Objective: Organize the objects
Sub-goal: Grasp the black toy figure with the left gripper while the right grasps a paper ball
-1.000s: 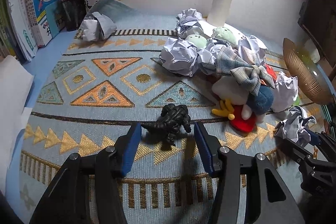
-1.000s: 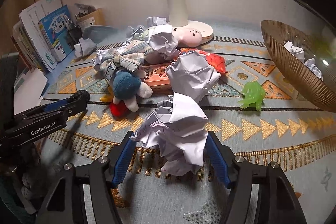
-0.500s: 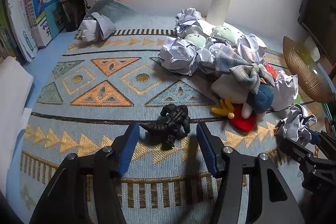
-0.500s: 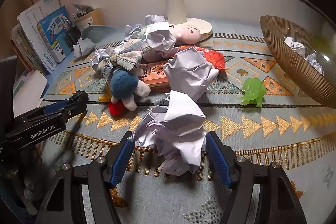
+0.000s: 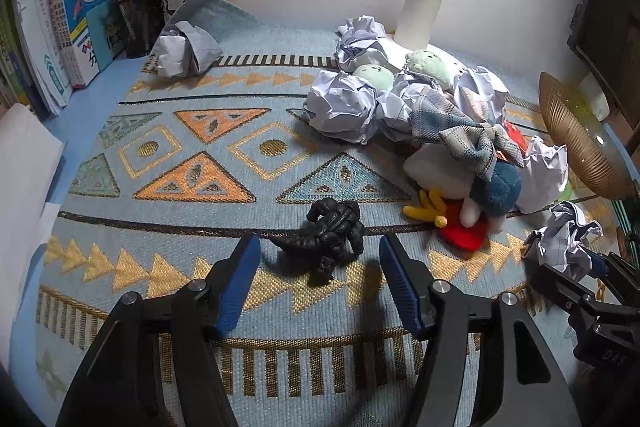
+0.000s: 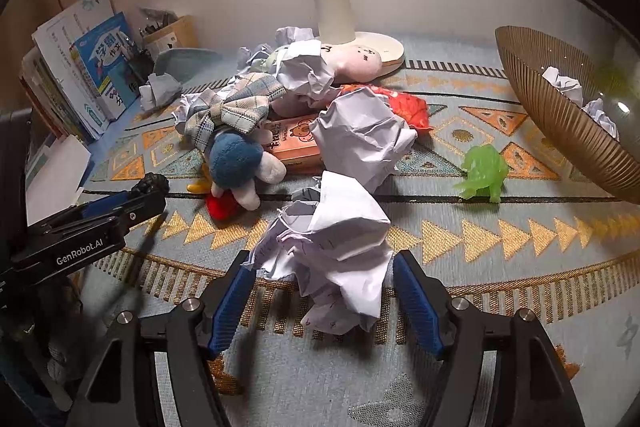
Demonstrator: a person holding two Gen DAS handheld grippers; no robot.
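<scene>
Barely begun — only two paper wads lie in the ribbed bowl. The left gripper, jaws just opening, straddles the black toy dinosaur untouched; the right gripper brackets a crumpled paper ball (contact unclear) — toys and paper remain scattered.

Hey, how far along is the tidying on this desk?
Early stage. Done: a few paper balls already lie in the brown bowl. In hand: nothing gripped yet; the left tongs, jaws just opening, straddle the black dinosaur, and the right tongs bracket a crumpled paper. Left: the plush pile, other paper wads and the green toy.
</scene>
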